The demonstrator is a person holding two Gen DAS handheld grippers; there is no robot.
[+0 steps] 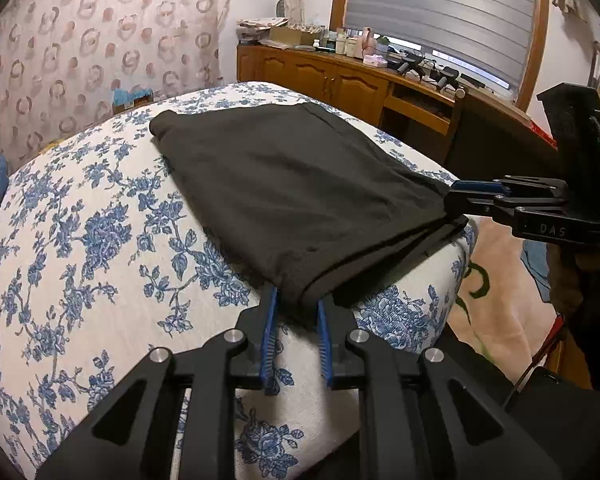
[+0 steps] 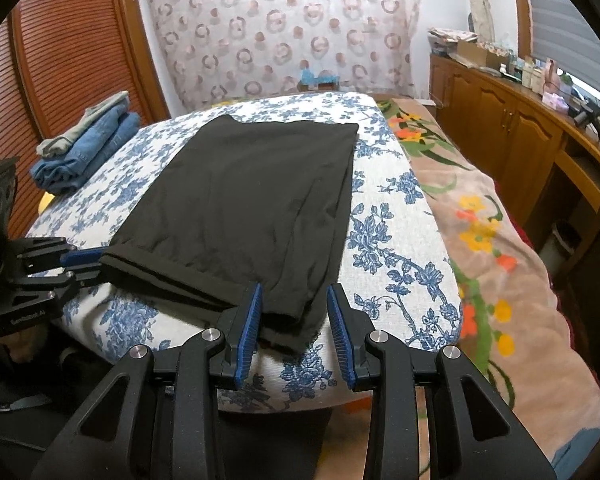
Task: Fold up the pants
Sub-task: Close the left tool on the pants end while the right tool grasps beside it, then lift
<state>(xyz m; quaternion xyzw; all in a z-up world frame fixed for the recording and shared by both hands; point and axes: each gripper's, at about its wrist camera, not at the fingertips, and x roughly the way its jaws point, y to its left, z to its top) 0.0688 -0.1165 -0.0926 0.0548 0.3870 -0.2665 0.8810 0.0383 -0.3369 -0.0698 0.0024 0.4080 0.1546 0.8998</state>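
Left wrist view: the black pants (image 1: 292,188) lie folded on a blue-flowered cushion (image 1: 80,240), and the left gripper (image 1: 296,312) has its jaws clenched on the near hem corner, while the right gripper (image 1: 480,196) comes in from the right at the other hem corner. Right wrist view: the right gripper (image 2: 296,312) has its jaws released, standing either side of the near hem without pressing it, and folded jeans (image 2: 88,148) sit at the cushion's far left.
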